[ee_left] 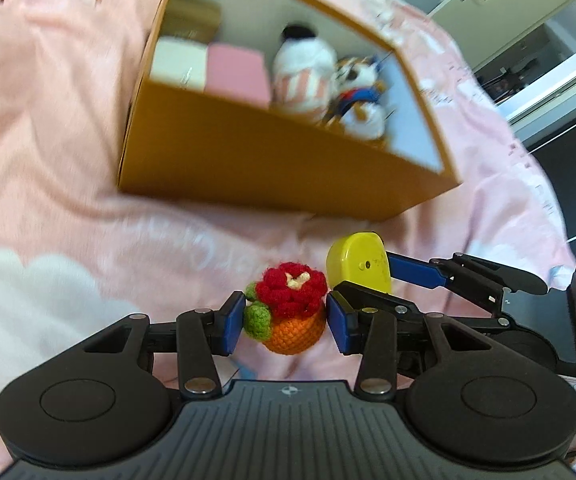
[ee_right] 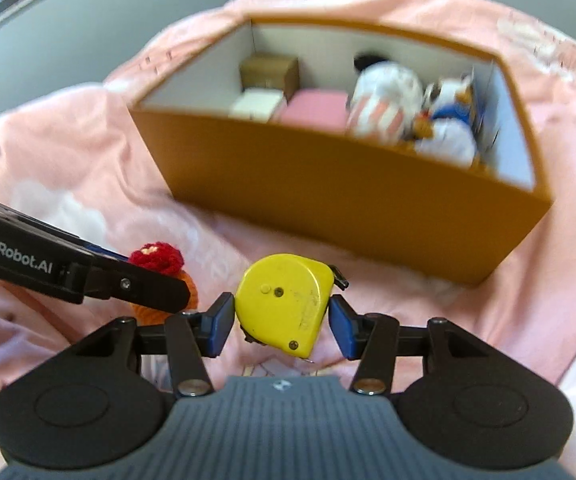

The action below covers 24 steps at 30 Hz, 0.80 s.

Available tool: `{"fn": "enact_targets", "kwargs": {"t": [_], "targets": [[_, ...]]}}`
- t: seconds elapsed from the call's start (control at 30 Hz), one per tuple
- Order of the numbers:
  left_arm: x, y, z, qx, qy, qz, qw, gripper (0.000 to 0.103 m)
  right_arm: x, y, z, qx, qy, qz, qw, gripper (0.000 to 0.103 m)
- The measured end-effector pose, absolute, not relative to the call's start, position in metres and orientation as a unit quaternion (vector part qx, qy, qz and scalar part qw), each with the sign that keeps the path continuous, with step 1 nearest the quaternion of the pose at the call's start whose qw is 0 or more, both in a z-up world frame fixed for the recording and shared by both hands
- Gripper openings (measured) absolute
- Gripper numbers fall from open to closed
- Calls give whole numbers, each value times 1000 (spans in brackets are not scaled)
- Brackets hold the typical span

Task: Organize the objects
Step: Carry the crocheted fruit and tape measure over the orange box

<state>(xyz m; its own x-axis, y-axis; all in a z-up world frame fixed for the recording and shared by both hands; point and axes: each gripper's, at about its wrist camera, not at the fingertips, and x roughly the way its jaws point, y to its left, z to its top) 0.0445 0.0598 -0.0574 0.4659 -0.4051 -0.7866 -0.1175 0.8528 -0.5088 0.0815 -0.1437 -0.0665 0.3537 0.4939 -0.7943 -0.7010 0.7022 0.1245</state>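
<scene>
In the left wrist view, a crocheted flower pot [ee_left: 288, 312], red bloom over an orange base with green leaves, is being gripped between the blue fingers [ee_left: 231, 326] of the left gripper [ee_left: 285, 326], the pads pressing on both of its sides. It is being held above a pink bed cover [ee_left: 47, 140]. Just to its right, a yellow tape measure [ee_left: 358, 268] is being carried by the right gripper [ee_left: 368, 280]. Farther off, an open orange box [ee_left: 267, 160] is being shown resting on the cover. Inside it, a white block [ee_left: 177, 62] and a pink block [ee_left: 235, 72] are lying side by side at the left, a brown box [ee_left: 191, 20] is sitting behind them, and two plush toys are leaning at the right: a white one with pink stripes [ee_left: 304, 68] and a white, blue and orange one [ee_left: 358, 92].

In the right wrist view, the tape measure [ee_right: 283, 304] is being clamped between the right gripper's [ee_right: 281, 326] fingers [ee_right: 342, 330], clear of the cover [ee_right: 67, 128]. At the near left, the left gripper's arm [ee_right: 87, 272] is partly hiding the flower pot [ee_right: 159, 260]. The orange box [ee_right: 348, 200] is lying beyond, with its white inner walls visible. The same contents are being seen blurred: brown box [ee_right: 269, 70] at the far left, white block [ee_right: 257, 106] and pink block [ee_right: 316, 110] in front of it, the striped plush [ee_right: 384, 100] and the blue-and-orange plush [ee_right: 448, 124] at the right.
</scene>
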Motion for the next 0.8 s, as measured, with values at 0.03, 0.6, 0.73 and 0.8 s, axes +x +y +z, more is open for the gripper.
{"fn": "enact_targets", "kwargs": {"t": [0.03,0.6,0.73,0.8], "targets": [[46,59,-52,-258,503,-91,820,50,82,-145,-59,-120,426,369,817,53],[119,79,9,-218,449,-90,862,50,145,-138,10,-93,366,391,839,53],[149,85,-3,-211,470,-80,854,50,180,-134,1,-47,409,391,823,53],[163,89,-15,-223,486,-81,841,50,194,-130,-7,-37,427,391,815,53]]}}
